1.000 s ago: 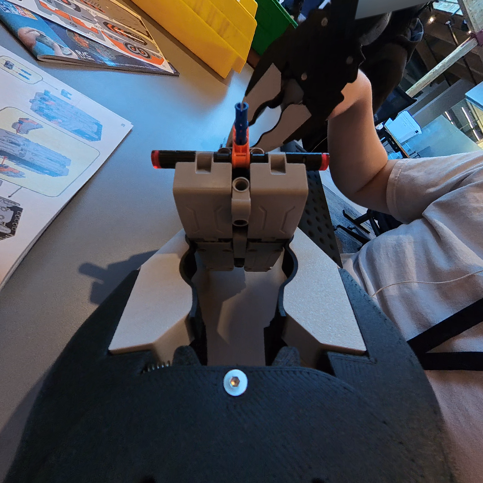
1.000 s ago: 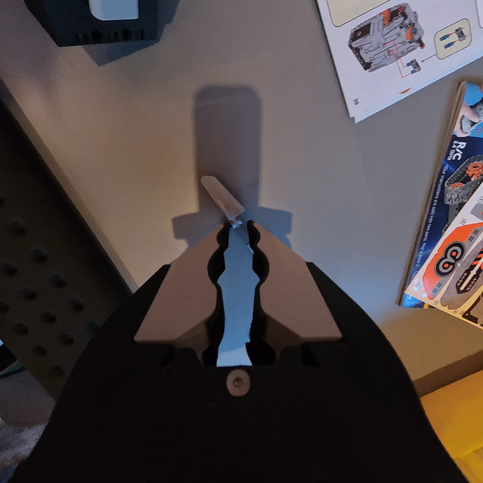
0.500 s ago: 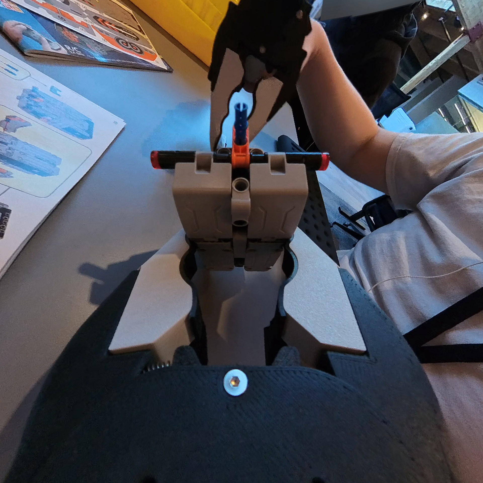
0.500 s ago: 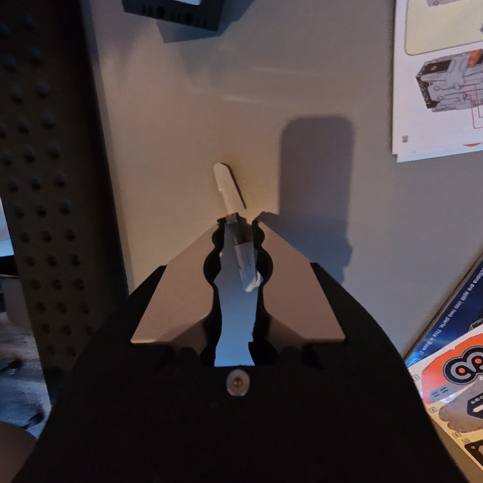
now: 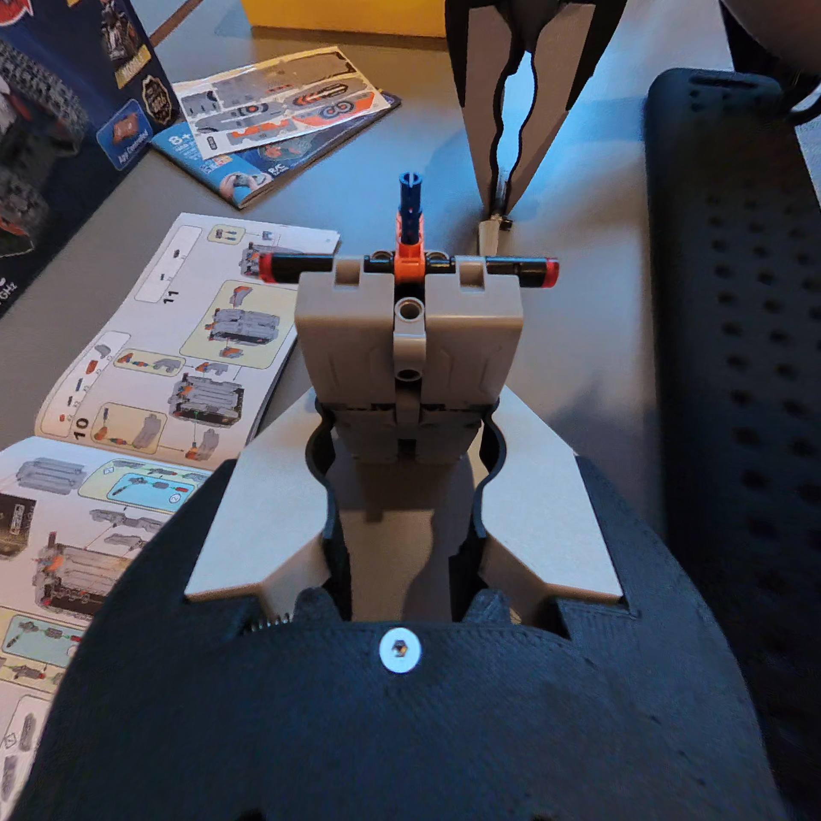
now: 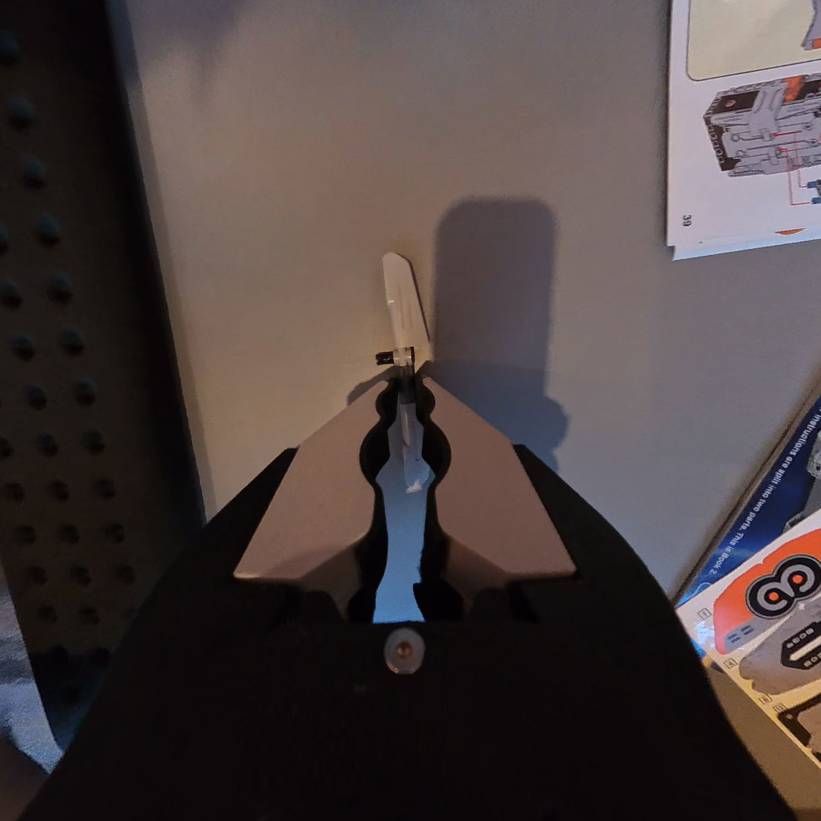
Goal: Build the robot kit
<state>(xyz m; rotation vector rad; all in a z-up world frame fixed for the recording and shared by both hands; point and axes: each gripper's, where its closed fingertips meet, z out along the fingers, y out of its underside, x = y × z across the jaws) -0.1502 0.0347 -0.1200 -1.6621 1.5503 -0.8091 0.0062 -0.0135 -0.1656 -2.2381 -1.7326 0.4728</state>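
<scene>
- Grey plastic block assembly (image 5: pixel 408 346), two boxy halves joined by a centre beam, gripped at its lower end between the left gripper (image 5: pixel 406 426) fingers (image 5: pixel 284 502); held above the surface (image 5: pixel 368 186), long axis running straight out along the fingers.
- Black cross axle (image 5: pixel 306 266) with red ends spans the block's far end; orange connector (image 5: pixel 408 262) at centre carries a blue pin (image 5: pixel 409 195) pointing away from the gripper.
- Right gripper (image 6: pixel 405 382) comes in from the far side, tips down, closed on a small pale grey slanted piece (image 6: pixel 402 306) with a black stub (image 6: pixel 384 357); piece projects beyond the tips.
- Key relation: pale piece sits just beyond and right of the axle's right half, near but apart from it; the right gripper is the nearer one to that end.
- Open instruction booklet (image 5: pixel 177 355) along the left edge; second booklet under a sticker sheet (image 5: pixel 275 102) farther out; dark box (image 5: pixel 66 89) at far left corner; yellow bin (image 5: pixel 342 17) at far edge; black perforated panel (image 5: pixel 746 311) on the right.
- Printing is present on the booklets and box; not transcribed.
</scene>
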